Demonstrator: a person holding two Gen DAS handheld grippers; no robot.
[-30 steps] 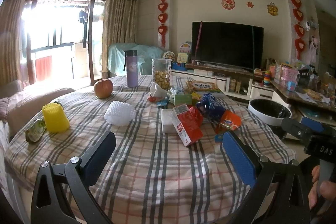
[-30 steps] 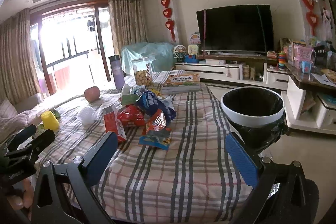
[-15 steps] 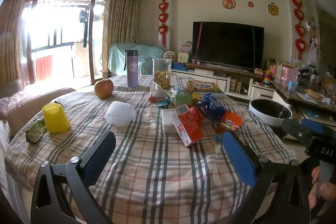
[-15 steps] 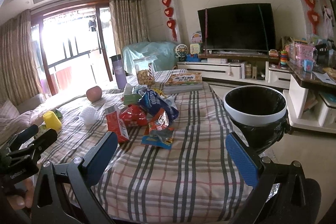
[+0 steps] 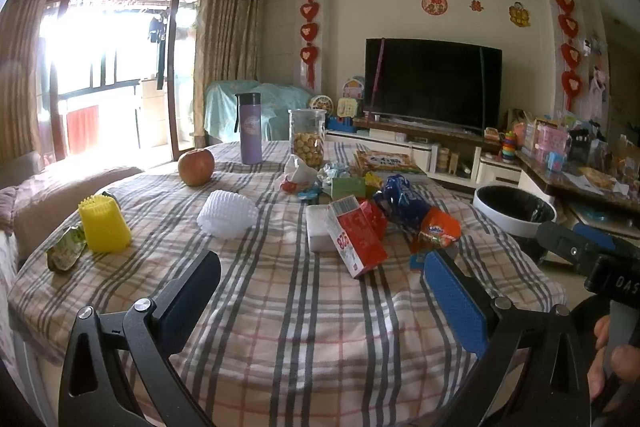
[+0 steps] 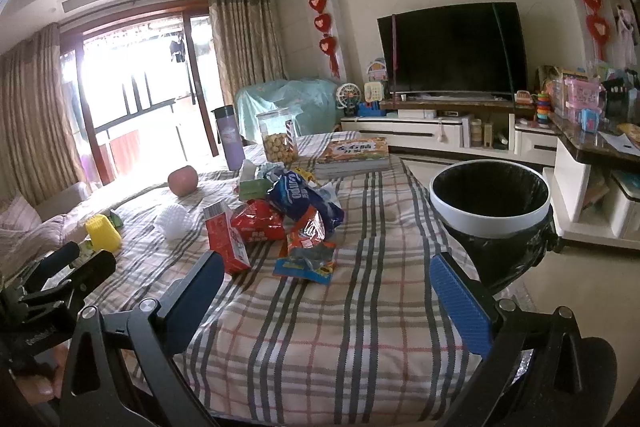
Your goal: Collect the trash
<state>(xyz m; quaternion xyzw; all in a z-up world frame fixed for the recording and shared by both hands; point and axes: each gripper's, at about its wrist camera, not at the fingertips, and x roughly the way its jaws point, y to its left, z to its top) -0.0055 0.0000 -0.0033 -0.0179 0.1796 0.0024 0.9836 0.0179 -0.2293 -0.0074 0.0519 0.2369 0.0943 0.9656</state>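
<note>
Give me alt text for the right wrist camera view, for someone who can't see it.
The open right gripper hovers over a plaid-covered table, empty, facing a pile of snack wrappers and a red carton. A black-lined trash bin stands just off the table's right edge. The left gripper shows at far left.

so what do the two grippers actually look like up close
Both look alike: the left gripper and right gripper each have a black angular metal frame with silver bolts and two flat fingers, one padded in ribbed bright blue, the other dark navy. White lettering marks each gripper's black body as seen from the other's camera.
</note>
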